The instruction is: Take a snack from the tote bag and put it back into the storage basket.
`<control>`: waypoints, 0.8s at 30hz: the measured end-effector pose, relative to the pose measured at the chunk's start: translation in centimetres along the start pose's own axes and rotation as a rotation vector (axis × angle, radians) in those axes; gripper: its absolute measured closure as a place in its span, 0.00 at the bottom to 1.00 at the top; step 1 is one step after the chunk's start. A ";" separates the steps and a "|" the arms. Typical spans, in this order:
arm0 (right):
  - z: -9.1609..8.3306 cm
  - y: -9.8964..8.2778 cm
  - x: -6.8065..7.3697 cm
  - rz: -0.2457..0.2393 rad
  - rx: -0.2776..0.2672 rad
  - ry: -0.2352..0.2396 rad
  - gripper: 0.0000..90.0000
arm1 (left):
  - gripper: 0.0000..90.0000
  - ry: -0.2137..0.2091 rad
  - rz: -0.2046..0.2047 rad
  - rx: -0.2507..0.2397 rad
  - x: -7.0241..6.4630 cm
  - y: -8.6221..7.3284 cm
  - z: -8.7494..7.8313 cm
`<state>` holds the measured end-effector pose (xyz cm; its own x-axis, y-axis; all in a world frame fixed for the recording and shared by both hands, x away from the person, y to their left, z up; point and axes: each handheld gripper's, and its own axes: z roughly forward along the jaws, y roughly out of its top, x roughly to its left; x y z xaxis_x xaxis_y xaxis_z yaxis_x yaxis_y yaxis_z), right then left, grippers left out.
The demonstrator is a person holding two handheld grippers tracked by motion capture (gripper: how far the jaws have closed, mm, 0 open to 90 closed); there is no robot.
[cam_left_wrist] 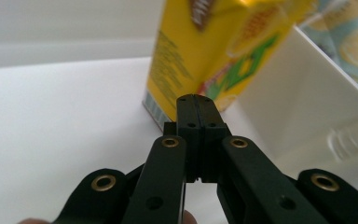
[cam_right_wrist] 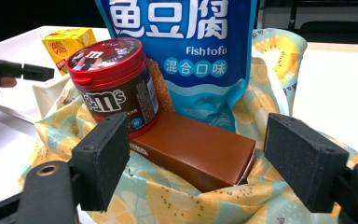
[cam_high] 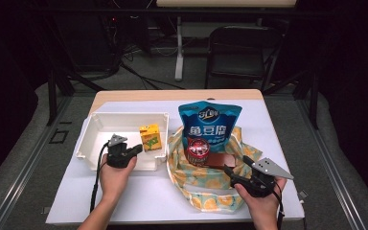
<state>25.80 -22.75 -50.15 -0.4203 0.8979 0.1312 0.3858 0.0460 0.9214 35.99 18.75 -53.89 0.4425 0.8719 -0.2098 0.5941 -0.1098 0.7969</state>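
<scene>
High view: white table [cam_high: 278, 143] on grey carpet, folding chair [cam_high: 237, 50] behind.

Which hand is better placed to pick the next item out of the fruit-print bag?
Right. The right tool sits open at the bag, jaws facing the brown box. The left tool is shut, over the white tray by the yellow carton.

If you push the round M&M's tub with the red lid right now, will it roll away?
Probably not far. The brown round plastic tub with the red lid leans tilted against the blue snack bag, nestled in soft fruit-print cloth. Its smooth, curved side might slip.
</scene>
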 end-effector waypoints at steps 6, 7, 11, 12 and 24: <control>0.1 0.1 0.5 -0.008 0.005 0.005 0.25 | 1.00 0.012 0.064 0.045 -1.1 0.4 1.5; 0.1 0.1 0.6 -0.014 0.003 0.005 0.25 | 1.00 0.015 0.064 0.057 -1.1 0.6 1.8; 0.3 0.0 0.5 -0.014 0.010 0.005 0.25 | 1.00 -0.030 0.034 0.089 -1.0 1.3 3.1; 0.4 -0.1 0.5 -0.011 0.009 0.007 0.25 | 1.00 -0.006 0.054 0.110 -1.1 1.5 3.5; 0.3 -0.2 0.4 -0.006 0.009 0.005 0.25 | 0.95 0.076 0.149 0.092 -1.1 3.4 5.6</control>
<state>25.86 -22.29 -50.38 -0.4266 0.8954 0.1272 0.3905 0.0555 0.9189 41.27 14.73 -54.12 0.4801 0.8759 -0.0472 0.5864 -0.2804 0.7600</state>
